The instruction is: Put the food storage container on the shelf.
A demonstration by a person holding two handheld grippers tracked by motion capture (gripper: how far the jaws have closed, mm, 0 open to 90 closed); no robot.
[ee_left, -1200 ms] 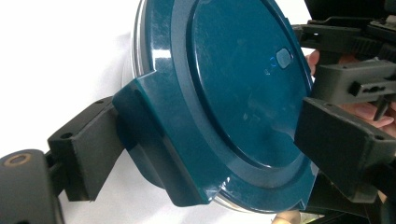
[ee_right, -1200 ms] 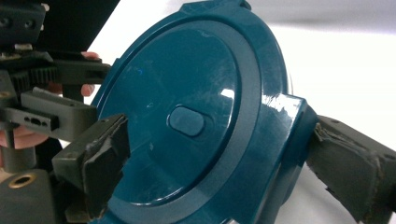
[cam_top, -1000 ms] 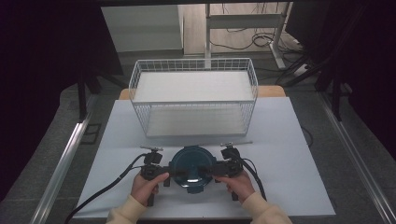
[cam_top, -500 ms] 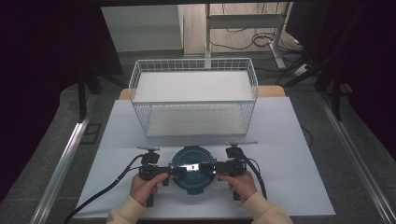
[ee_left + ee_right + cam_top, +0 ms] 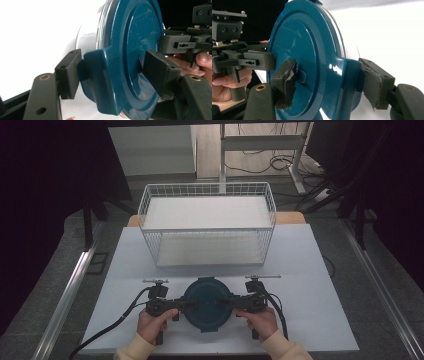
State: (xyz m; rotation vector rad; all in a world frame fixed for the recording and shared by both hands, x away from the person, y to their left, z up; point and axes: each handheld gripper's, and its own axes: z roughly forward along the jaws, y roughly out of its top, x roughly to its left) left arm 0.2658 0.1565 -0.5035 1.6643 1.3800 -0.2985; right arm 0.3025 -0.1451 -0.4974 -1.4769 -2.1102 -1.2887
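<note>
From the high view, the round blue lidded container [image 5: 207, 304] sits on the near middle of the white bench [image 5: 310, 270], well short of the empty wire basket [image 5: 207, 222] at the far side. My left claw [image 5: 187, 304] and right claw [image 5: 226, 302] come at it from either side.

In the left claw view, my jaws have just been closing and now bracket the container's latch tab [image 5: 96, 72]. The left pad touches the tab's edge; the other seems to rest against the lid face, though I cannot tell how firmly.

In the right claw view, my jaws have just been closing too and now pinch the opposite tab [image 5: 348, 75], pads pressing lid and flap.

I judge the lid stiff, glossy and slippery, the body light; the protruding tabs are the surest holds.
</note>
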